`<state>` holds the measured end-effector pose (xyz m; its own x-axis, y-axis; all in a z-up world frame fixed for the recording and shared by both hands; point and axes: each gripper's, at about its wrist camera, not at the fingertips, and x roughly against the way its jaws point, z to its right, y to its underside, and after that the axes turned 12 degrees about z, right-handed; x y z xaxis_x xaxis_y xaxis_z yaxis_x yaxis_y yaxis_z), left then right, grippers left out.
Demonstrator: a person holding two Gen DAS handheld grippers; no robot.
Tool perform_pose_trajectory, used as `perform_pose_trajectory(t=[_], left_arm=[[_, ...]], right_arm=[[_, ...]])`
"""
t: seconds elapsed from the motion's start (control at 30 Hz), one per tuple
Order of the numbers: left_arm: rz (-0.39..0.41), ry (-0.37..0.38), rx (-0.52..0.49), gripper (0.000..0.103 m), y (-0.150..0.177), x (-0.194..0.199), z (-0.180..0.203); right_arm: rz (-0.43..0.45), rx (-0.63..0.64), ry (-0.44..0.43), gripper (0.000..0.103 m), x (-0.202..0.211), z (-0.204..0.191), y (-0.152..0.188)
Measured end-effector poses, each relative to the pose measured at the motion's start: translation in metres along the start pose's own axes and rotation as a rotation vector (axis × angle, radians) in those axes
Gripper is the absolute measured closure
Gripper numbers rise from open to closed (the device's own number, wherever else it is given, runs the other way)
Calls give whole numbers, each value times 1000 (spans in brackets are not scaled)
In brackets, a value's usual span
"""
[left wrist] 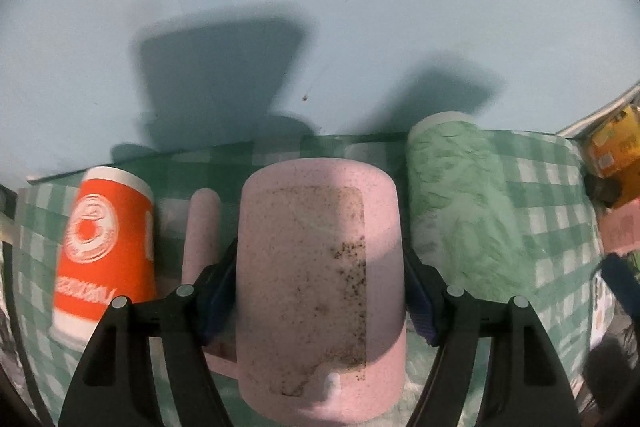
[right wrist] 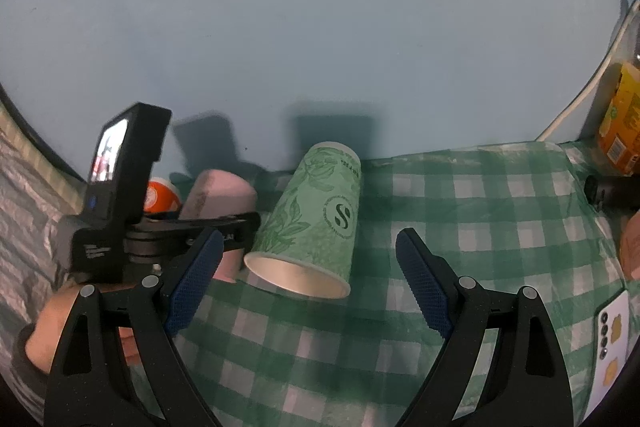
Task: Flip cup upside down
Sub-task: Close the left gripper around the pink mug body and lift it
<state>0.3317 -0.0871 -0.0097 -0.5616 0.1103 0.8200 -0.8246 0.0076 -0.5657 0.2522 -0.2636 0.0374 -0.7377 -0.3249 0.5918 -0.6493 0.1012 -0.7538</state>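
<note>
Left gripper clamps the pink mug at frame centre by its sides, base up, apparently for flipping; right gripper gapes empty near the green cup on the bench.

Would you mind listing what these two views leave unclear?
- Speckled pink mug: mouth cut off by the left wrist view's bottom edge; left claw covers its sides.
- Orange paper cup: lettering blurred; in the right wrist view, mostly behind the camera mount.
- Green leaf-print paper cup: base faces away.
</note>
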Motion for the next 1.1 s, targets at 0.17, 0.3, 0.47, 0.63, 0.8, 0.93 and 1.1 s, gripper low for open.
perform_pose_trajectory(t=[0.17,0.3,0.47,0.63,0.8,0.93,1.1], left_arm=[[25,36,-44,29,12,34,12],[38,57,-58,29,29,54,24],[55,97,-58,29,63,76,24],[48,119,-54,29,93,89,18],[12,140,-52,29,119,82,19],[-9,135,-54,29,132,73,19],[-34,140,-57,29,139,60,22]], right_arm=[[11,18,-10,16,11,-5,6],[21,51,-22,16,28,-9,13],[13,78,-48,16,46,-11,24],[-22,114,-72,16,55,-19,46],[-44,131,-79,16,56,-20,67],[-49,138,-71,16,58,-19,80],[-67,128,-58,16,55,-14,86]])
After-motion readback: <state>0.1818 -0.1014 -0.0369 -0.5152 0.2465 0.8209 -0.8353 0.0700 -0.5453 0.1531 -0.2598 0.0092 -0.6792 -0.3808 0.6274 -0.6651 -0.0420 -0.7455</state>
